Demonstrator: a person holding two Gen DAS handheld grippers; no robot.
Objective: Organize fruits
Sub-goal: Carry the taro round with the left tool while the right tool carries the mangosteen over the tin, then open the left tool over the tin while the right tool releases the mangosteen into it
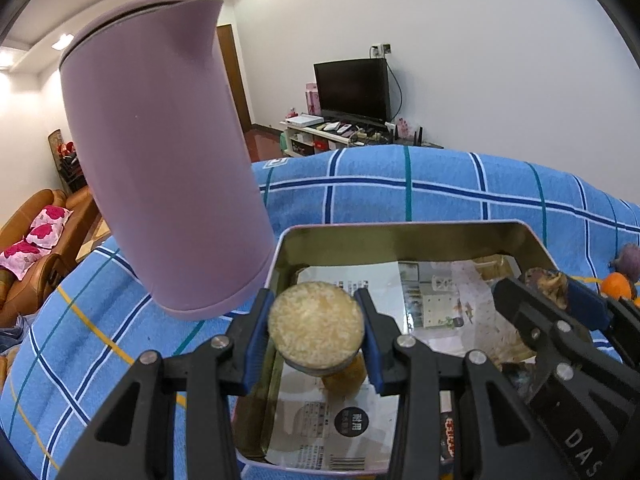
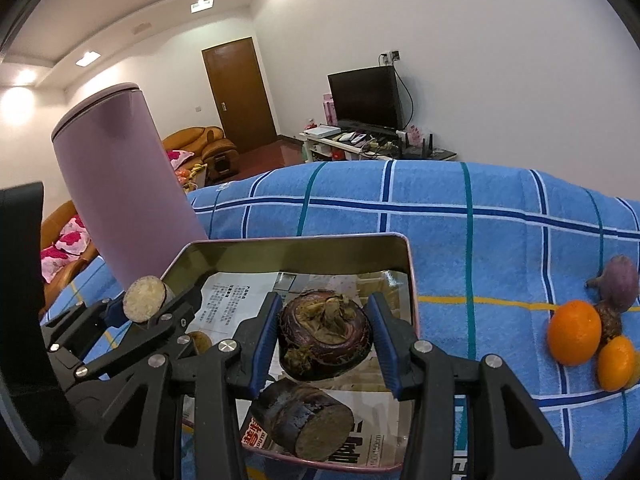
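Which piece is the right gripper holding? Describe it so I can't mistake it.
Find the metal tin on the blue cloth. Above it, the right gripper clamps a dark purple tuber. It shows wrinkled skin; the piece lying below shows a cut face.

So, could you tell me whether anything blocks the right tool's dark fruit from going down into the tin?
Partly: a cut dark piece already lies in the tin just below the held fruit; the paper-lined floor beyond it is free.

A mauve jug point(image 1: 160, 152) stands on the blue checked cloth point(image 1: 440, 196) at ten o'clock; television point(image 2: 366, 98) and door point(image 2: 240, 92) behind, sofa point(image 1: 36, 256) far left.
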